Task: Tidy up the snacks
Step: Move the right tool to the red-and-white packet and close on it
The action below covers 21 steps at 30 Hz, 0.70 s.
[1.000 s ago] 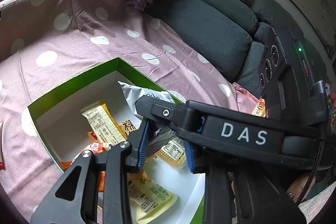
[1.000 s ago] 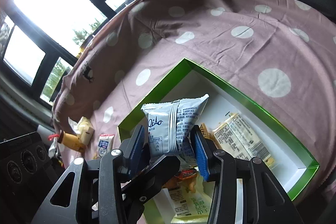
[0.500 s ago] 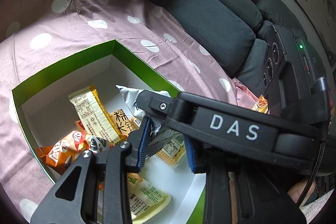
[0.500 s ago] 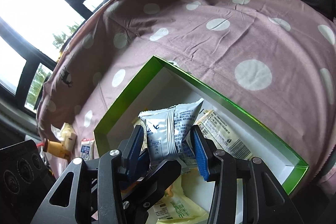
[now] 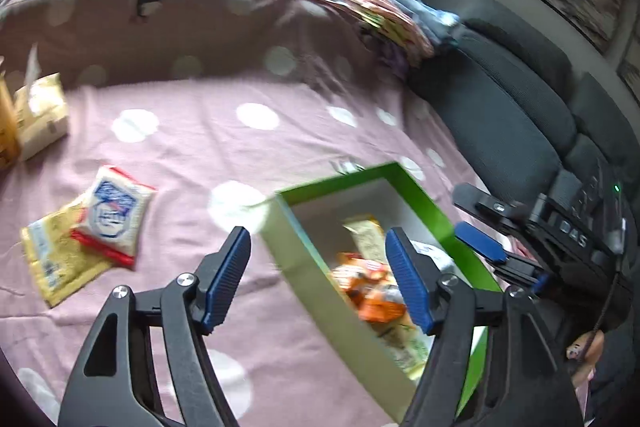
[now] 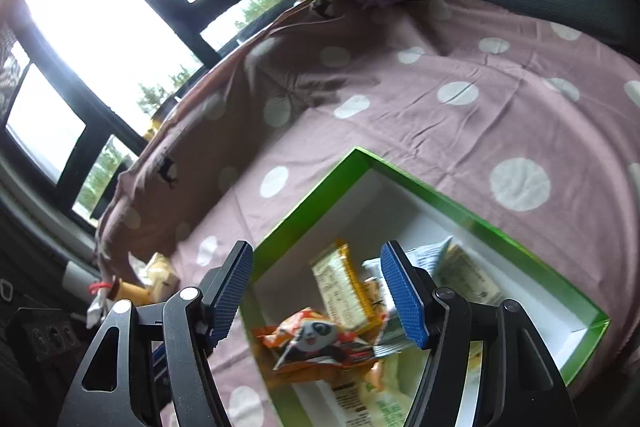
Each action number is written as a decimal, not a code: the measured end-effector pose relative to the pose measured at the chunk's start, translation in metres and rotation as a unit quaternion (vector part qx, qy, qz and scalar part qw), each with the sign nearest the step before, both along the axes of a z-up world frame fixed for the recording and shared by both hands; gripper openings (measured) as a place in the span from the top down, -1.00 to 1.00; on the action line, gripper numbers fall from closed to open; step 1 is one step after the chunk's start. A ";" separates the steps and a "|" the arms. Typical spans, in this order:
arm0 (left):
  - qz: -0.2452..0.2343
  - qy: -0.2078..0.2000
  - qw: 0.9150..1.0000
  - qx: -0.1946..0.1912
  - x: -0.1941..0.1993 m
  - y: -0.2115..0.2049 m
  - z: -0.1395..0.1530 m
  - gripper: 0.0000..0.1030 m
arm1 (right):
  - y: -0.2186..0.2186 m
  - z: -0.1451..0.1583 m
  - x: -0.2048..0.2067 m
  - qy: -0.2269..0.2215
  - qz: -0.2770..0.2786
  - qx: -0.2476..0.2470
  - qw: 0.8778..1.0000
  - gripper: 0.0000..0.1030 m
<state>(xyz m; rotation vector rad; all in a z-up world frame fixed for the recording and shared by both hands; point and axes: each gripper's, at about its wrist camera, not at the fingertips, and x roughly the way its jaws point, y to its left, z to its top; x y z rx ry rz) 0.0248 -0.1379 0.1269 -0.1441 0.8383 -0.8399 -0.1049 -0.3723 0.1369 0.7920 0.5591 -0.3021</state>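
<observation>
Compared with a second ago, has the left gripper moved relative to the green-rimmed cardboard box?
Yes. The left gripper has swung off the green-rimmed cardboard box toward the packets lying on the polka-dot cloth; the box now sits on the view's right. Its jaws have just been opening, empty.

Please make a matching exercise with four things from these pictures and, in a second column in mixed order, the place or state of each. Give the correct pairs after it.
Things
1. orange panda packet
2. red and white packet
3. left claw
4. folded clothes

Places or states
A. open, nothing between its jaws
B. inside the green box
C. piled at the far end of the sofa
D. on the dotted cloth, partly over a yellow packet

Pairs: 1-B, 2-D, 3-A, 4-C
</observation>
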 end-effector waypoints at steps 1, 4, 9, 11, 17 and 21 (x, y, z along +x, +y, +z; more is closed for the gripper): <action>0.030 0.010 0.999 0.003 0.013 0.017 -0.001 -0.40 | 0.008 0.002 0.008 -0.010 0.013 0.010 1.000 -0.32; 0.121 0.044 0.992 0.002 0.049 0.066 -0.009 -0.40 | 0.036 0.007 0.040 -0.032 0.061 0.033 0.997 -0.43; 0.191 0.038 0.979 0.061 0.081 0.097 -0.027 -0.35 | 0.088 -0.008 0.124 0.003 0.151 0.077 0.986 -0.45; 0.195 0.033 0.976 0.089 0.092 0.095 -0.039 -0.12 | 0.109 -0.026 0.158 0.037 0.167 0.081 0.982 -0.45; 0.167 0.065 0.980 0.082 0.116 0.087 -0.068 0.26 | 0.139 -0.105 0.220 0.107 0.225 0.154 0.956 -0.44; 0.152 0.076 0.982 0.083 0.122 0.080 -0.080 0.45 | 0.140 -0.129 0.225 0.114 0.228 0.174 0.951 -0.28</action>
